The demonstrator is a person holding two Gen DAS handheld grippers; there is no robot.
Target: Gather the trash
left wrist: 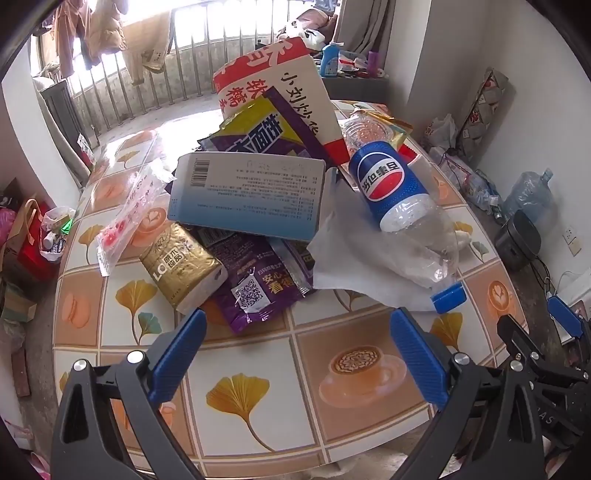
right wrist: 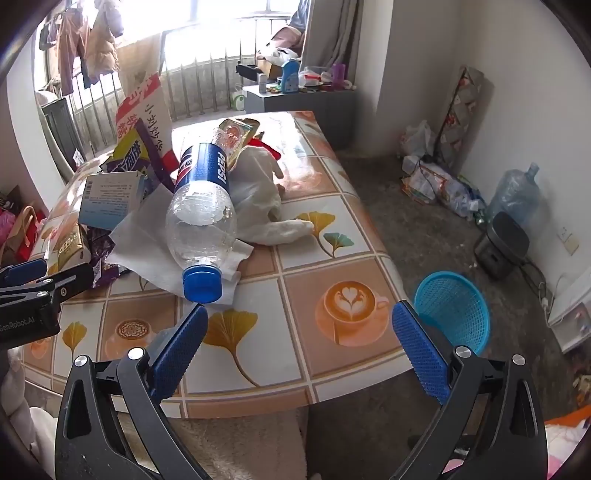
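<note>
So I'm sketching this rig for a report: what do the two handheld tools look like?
Both match. The left tool and the right tool each have two flat blue fingers with a fine dotted grip texture, mounted on black angular frames with triangular cutouts and silver round-head bolts. Seen from the right camera, the left tool's black body carries white lettering, partly cut off. No cables or sleeves show.

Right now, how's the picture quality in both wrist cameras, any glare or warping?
Left wrist view: the window is blown out, glare whitens the far table, edges bend from fisheye. Right wrist view: same bright window, glare beyond the Pepsi bottle, basket sharp.
</note>
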